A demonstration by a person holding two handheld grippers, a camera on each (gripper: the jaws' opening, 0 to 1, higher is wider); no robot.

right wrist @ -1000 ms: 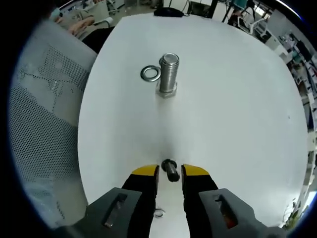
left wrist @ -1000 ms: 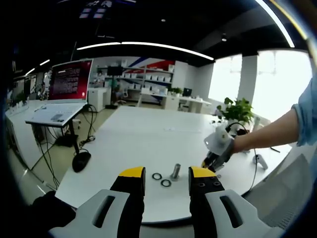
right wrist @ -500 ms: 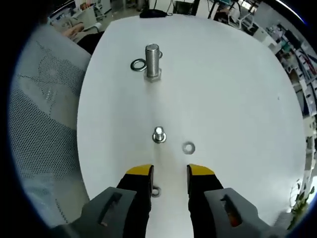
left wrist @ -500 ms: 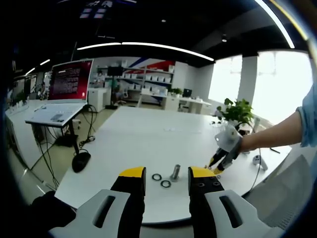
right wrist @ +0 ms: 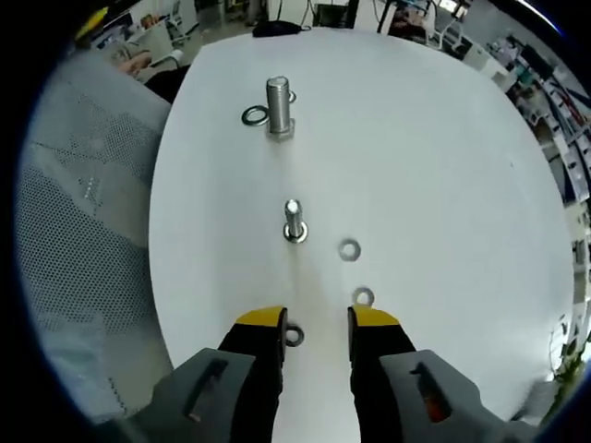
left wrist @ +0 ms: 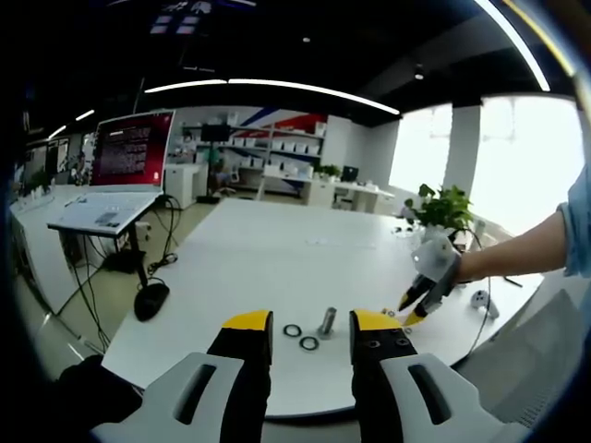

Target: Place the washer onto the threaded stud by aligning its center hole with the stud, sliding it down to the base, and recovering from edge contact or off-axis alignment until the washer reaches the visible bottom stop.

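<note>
In the right gripper view a small threaded stud (right wrist: 294, 221) stands upright on the white table (right wrist: 443, 166), well ahead of my right gripper (right wrist: 316, 321), which is open and holds nothing. Three small washers lie loose near it: one (right wrist: 349, 249) right of the stud, one (right wrist: 364, 296) by the right jaw, one (right wrist: 294, 335) by the left jaw. Farther off stands a larger stud (right wrist: 280, 108) with a washer (right wrist: 255, 116) beside it. My left gripper (left wrist: 310, 323) hangs open off the table's near edge. The right gripper (left wrist: 413, 308) hovers above the table there, tips pointing down.
A grey mesh chair (right wrist: 83, 231) sits along the table's left edge in the right gripper view. In the left gripper view the large stud (left wrist: 327, 321) and two dark washers (left wrist: 293, 329) lie near the table's front edge; a laptop (left wrist: 120, 185) and a plant (left wrist: 443, 208) stand beyond.
My right gripper let go of the small stud, which now stands on the table, and drew back and upward from it. More washers have come into its view. The left gripper stayed put.
</note>
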